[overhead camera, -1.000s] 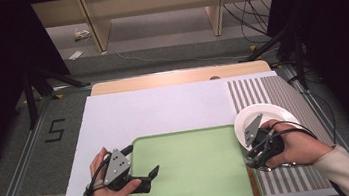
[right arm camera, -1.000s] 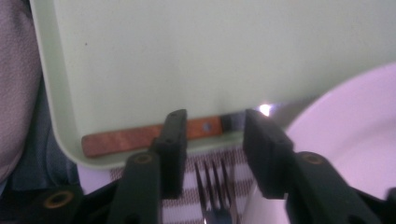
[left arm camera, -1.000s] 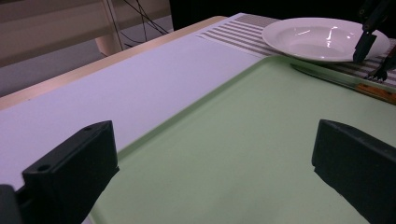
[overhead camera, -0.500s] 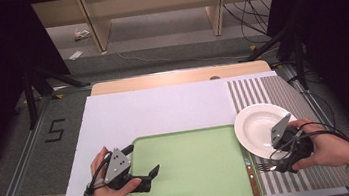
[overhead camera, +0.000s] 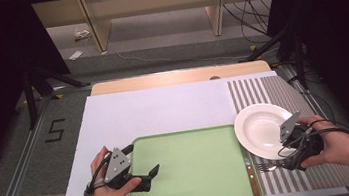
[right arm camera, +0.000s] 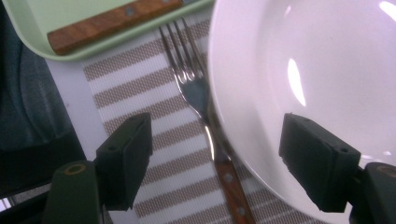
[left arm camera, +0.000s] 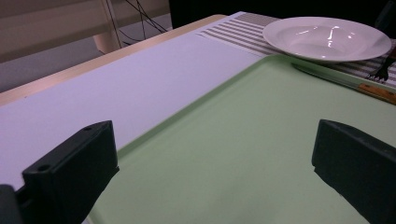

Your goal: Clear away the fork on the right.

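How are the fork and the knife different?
The fork lies on the striped mat, partly tucked under the white plate; the knife lies in the green tray along its edge. The fork ends in prongs, the knife in a blade. Both have brown wooden handles, and both lie flat.

My left gripper [overhead camera: 153, 175] sits low in my left hand [overhead camera: 104, 187], jaws wide apart. My right gripper [overhead camera: 282, 164] has just been opening its jaws, with nothing pinched between them.
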{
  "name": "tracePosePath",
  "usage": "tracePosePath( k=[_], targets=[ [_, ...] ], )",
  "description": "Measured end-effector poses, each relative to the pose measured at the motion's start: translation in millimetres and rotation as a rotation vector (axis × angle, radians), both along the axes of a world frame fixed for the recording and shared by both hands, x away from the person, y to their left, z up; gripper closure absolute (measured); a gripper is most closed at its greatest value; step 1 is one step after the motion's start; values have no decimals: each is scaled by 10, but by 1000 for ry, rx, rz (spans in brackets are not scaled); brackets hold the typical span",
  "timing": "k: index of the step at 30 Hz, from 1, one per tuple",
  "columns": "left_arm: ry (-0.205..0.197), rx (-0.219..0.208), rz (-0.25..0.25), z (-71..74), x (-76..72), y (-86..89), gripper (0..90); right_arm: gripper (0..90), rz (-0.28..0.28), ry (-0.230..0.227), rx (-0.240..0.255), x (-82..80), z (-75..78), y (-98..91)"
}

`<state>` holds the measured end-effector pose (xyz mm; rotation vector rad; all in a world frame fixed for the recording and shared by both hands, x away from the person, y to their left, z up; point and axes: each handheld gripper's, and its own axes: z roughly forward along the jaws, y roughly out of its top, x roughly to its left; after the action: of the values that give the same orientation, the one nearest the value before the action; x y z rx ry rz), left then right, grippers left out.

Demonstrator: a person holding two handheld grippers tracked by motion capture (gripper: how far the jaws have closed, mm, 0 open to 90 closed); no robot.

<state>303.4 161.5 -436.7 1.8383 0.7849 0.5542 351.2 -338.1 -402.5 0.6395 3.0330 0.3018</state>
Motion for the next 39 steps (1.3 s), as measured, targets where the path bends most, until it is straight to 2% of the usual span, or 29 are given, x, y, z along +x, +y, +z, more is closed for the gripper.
tracePosePath(
  k=[5, 6, 7, 9, 14, 15, 19, 24, 32, 39],
  targets=[
    [-11, 7, 11, 27, -14, -1, 0, 242, -24, 7, -27, -12, 2, -110],
    [-15, 12, 12, 35, -20, -6, 0, 237, -22, 6, -52, -12, -7, -174],
    [-15, 12, 12, 35, -20, -6, 0, 237, -22, 6, -52, -12, -7, -174],
    [-15, 16, 12, 30, -29, -10, 0, 234, -47, 11, -84, -28, -19, -282],
    [-18, 16, 17, 32, -27, -1, 0, 236, -85, 20, -113, -68, -33, -424],
    [-17, 15, 16, 32, -28, 1, 0, 239, -97, 31, -132, -82, -41, -487],
    [-14, 14, 16, 27, -21, -3, 0, 240, -105, 43, -136, -75, -93, -548],
    [-15, 14, 16, 27, -16, -6, 0, 250, -104, 64, -144, -10, -177, -530],
    [-14, 14, 15, 25, -16, -9, 0, 276, -74, 87, -163, 63, -356, -450],
    [-15, 14, 15, 27, -18, -6, 0, 307, -93, 108, -167, 68, -451, -413]
  ],
)
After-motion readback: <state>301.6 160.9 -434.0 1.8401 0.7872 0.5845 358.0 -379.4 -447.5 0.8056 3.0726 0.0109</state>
